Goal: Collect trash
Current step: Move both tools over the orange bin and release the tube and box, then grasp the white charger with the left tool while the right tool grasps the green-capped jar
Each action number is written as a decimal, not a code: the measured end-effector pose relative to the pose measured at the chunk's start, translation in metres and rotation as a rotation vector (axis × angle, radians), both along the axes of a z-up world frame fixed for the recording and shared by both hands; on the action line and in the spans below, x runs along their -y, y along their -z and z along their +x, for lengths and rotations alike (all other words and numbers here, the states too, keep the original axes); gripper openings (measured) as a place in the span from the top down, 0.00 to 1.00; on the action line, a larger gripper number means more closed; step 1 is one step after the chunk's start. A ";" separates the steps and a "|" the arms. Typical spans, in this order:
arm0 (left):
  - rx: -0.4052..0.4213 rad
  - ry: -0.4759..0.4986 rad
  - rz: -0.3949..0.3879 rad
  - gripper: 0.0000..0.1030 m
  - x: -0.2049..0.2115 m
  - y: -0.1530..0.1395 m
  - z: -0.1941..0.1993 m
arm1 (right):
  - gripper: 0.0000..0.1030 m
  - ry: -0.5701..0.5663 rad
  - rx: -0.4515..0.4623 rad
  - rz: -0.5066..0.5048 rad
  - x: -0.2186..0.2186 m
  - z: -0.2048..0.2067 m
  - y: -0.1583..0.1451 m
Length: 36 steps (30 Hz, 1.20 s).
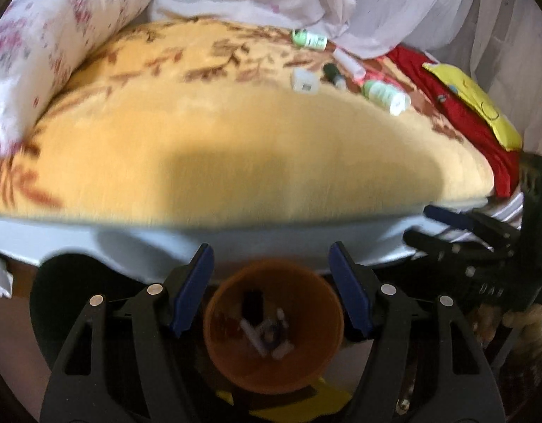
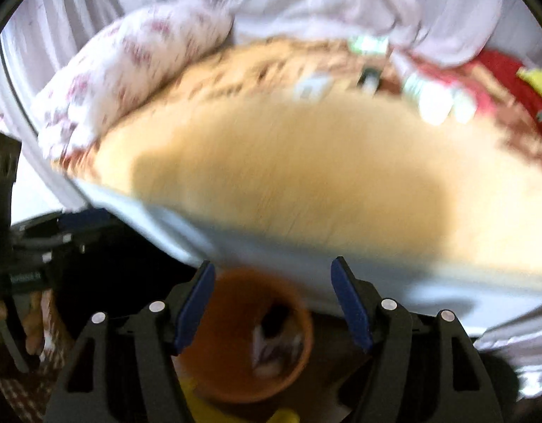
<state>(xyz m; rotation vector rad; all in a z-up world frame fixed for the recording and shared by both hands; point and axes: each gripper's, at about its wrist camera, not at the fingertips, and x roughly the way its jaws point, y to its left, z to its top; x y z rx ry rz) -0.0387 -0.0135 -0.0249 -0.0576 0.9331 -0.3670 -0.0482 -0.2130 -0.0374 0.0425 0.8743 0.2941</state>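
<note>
An orange bin (image 1: pixel 272 328) with several bits of trash inside stands on the floor below the bed edge; it also shows in the right wrist view (image 2: pixel 242 338). My left gripper (image 1: pixel 271 257) is open and empty above it. My right gripper (image 2: pixel 272 278) is open and empty, also above the bin; it shows at the right of the left wrist view (image 1: pixel 443 225). On the far right of the yellow blanket (image 1: pixel 235 134) lie two green-and-white bottles (image 1: pixel 385 95) (image 1: pixel 308 39), a white box (image 1: pixel 305 80), a dark small bottle (image 1: pixel 333 74) and a white tube (image 1: pixel 348 61).
A flowered pillow (image 1: pixel 49 42) lies at the bed's left. White curtain fabric (image 1: pixel 341 0) hangs behind. A red cloth (image 1: pixel 457 112) with a yellow item (image 1: pixel 479 105) lies at the right. The bed's pale blue edge (image 1: pixel 165 232) runs just ahead of the bin. The right wrist view is blurred.
</note>
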 end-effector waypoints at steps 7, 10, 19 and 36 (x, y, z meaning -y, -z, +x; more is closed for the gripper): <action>0.105 0.018 0.025 0.35 0.035 -0.023 0.049 | 0.35 0.142 0.205 -0.115 0.051 0.071 -0.041; 0.113 0.014 0.029 0.35 0.048 -0.026 0.075 | 0.35 0.200 0.184 -0.135 0.074 0.113 -0.040; 0.080 0.018 0.038 0.35 0.092 -0.016 0.161 | 0.35 0.260 0.072 -0.149 0.102 0.199 -0.018; -0.062 -0.009 0.100 0.62 0.133 0.018 0.255 | 0.35 0.276 0.035 -0.109 0.108 0.212 -0.015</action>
